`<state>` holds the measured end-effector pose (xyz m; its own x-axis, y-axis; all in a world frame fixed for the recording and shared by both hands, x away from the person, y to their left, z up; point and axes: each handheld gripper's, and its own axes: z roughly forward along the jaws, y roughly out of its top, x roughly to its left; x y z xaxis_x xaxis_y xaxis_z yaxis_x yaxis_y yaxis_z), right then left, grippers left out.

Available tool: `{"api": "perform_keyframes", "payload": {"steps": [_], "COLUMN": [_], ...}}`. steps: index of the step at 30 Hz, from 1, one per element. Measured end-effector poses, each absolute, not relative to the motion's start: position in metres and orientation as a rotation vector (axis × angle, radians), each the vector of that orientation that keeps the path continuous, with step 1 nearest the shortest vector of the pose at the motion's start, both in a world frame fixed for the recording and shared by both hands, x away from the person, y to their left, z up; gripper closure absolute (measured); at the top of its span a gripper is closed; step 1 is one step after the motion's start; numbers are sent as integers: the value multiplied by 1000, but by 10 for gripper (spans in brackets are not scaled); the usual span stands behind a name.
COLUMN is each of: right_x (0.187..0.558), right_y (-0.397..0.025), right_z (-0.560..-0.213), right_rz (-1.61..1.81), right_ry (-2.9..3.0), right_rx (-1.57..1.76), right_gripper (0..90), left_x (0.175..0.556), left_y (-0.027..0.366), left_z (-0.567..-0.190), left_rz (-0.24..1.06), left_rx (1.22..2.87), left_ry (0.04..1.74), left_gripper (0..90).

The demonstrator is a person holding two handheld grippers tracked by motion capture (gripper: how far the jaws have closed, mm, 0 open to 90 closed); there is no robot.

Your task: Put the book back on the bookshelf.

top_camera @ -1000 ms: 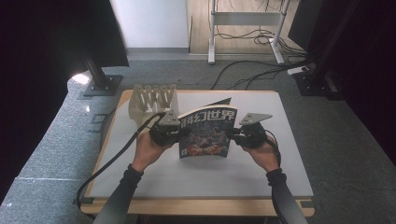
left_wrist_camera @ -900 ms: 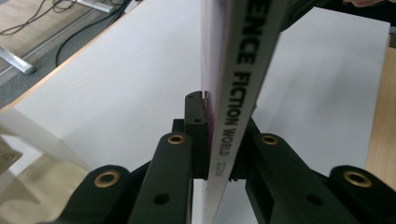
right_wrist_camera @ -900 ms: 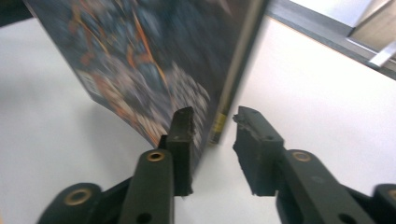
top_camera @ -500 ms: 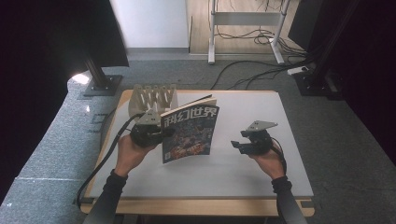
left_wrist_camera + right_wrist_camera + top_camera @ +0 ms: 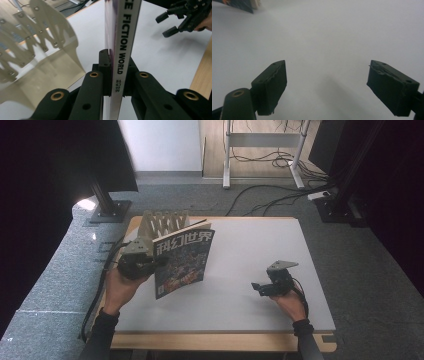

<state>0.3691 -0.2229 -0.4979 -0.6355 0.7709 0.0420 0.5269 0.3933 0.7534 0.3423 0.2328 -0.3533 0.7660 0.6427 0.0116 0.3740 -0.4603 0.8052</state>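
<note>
A magazine (image 5: 181, 262) with Chinese title characters and a colourful cover stands upright at the table's left, held by its spine. My left gripper (image 5: 145, 265) is shut on that spine; in the left gripper view the spine (image 5: 121, 47) reads "FICTION WORLD" and runs up between the two black jaws of the left gripper (image 5: 115, 82). My right gripper (image 5: 259, 287) rests low over the table at the front right, open, with nothing between its fingers (image 5: 270, 85). Bare white tabletop lies under the right gripper (image 5: 328, 82).
A wooden slotted rack (image 5: 161, 223) stands at the back left of the white table (image 5: 260, 250), just behind the magazine. It also looms left in the left gripper view as pale wooden plates (image 5: 37, 42). A cable (image 5: 97, 290) trails off the left edge.
The right gripper has let go of the magazine and drawn back to the front right. The left gripper has carried the magazine leftward toward the wooden rack.
</note>
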Motion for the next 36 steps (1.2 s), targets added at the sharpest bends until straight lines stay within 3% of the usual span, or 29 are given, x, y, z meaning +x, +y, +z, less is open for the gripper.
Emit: {"api": "perform_keyframes", "payload": {"steps": [12, 23, 36], "right_x": [366, 364, 364], "right_y": [-223, -220, -217], "right_z": [-531, -535, -536], "right_rz": [1049, 1040, 1019], "right_ry": [2345, 2336, 2345], "right_rx": [1210, 1175, 1157], "right_gripper": [106, 60, 39], "left_x": [330, 325, 358], "left_y": [280, 328, 335], "left_z": [-343, -334, -336], "left_rz": [433, 525, 564], "left_rx": [2029, 1943, 1869], "left_ry": [869, 1021, 1162], "left_gripper": [829, 829, 828]}}
